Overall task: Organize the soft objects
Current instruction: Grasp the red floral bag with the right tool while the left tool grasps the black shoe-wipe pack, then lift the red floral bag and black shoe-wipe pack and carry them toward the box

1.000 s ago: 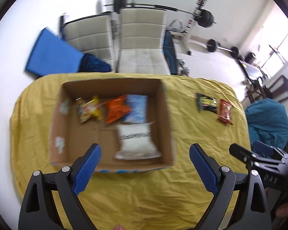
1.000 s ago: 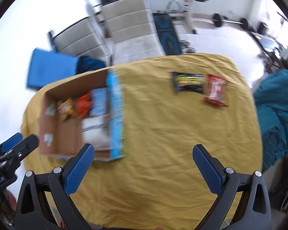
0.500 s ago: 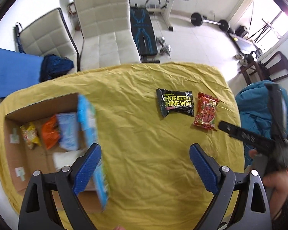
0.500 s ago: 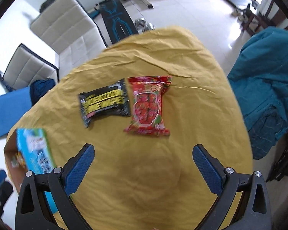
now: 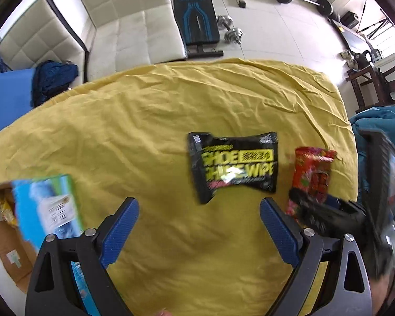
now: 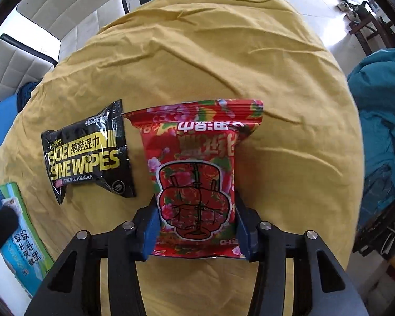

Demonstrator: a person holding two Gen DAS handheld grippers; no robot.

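A red flowered soft pack [image 6: 197, 179] lies on the yellow cloth, and my right gripper [image 6: 197, 223] has its blue pads against both sides of the pack's near end. A black shoe-wipes pack [image 6: 87, 155] lies just left of it. In the left wrist view the black pack [image 5: 234, 166] lies ahead of my left gripper [image 5: 200, 226], which is open and empty above the cloth. The red pack [image 5: 313, 176] sits to its right with the right gripper [image 5: 329, 216] over its near end. The cardboard box [image 5: 2, 239] with a blue-green printed side is at far left.
The yellow-clothed table [image 5: 144, 137] ends in a rounded far edge. Two white padded chairs [image 5: 129, 18] and a weight bench [image 5: 197, 10] stand beyond it. A teal cloth heap [image 6: 381, 110] lies to the right. The box edge [image 6: 21, 239] shows at lower left of the right view.
Both grippers have swung right, away from the box. The right gripper has come down over the red pack and closed its jaws onto it. The left gripper stays open.
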